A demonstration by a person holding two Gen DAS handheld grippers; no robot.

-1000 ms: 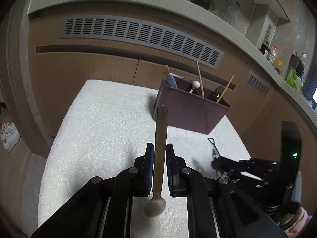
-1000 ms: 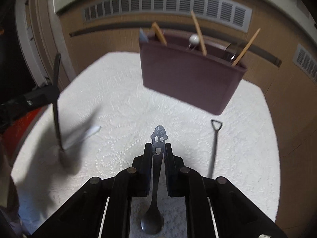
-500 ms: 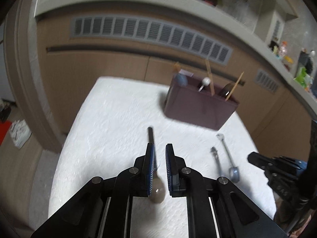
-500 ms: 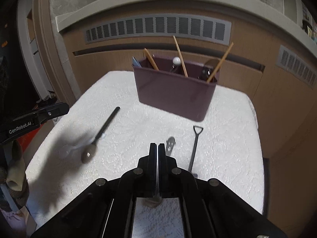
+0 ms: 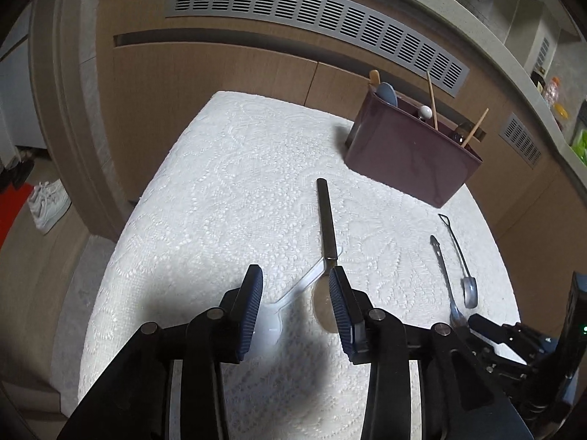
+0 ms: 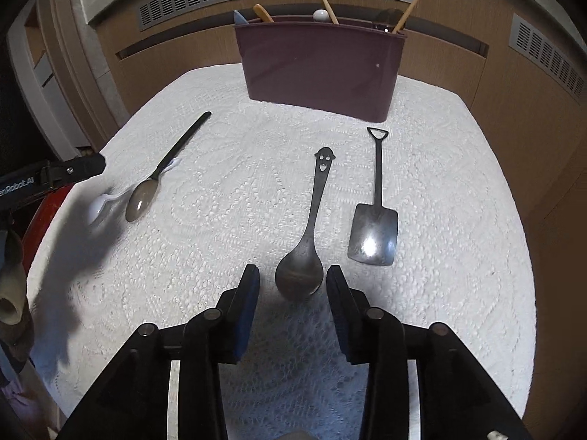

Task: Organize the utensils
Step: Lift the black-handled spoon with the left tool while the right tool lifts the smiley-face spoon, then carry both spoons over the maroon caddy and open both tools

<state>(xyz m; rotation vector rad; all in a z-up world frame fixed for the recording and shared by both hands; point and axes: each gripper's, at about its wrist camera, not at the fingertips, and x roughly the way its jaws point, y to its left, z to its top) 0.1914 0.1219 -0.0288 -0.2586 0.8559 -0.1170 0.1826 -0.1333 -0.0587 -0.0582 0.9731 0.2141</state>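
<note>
My left gripper is open and empty just above the white cloth; a dark-handled spoon and a clear plastic spoon lie crossed between and ahead of its fingers. My right gripper is open and empty; the smiley-face spoon lies with its bowl between the fingertips. A shovel-shaped spoon lies to its right. The maroon utensil caddy stands at the far edge and holds chopsticks and other utensils. The caddy also shows in the left wrist view.
A table with a white lace cloth carries everything. A wooden cabinet with grey vents stands behind it. The floor drops away to the left, with white shoes on it. The left gripper shows at the right view's left edge.
Both grippers have set their spoons down on the cloth, opened and drawn back. The dark-handled spoon and the smiley spoon now lie flat.
</note>
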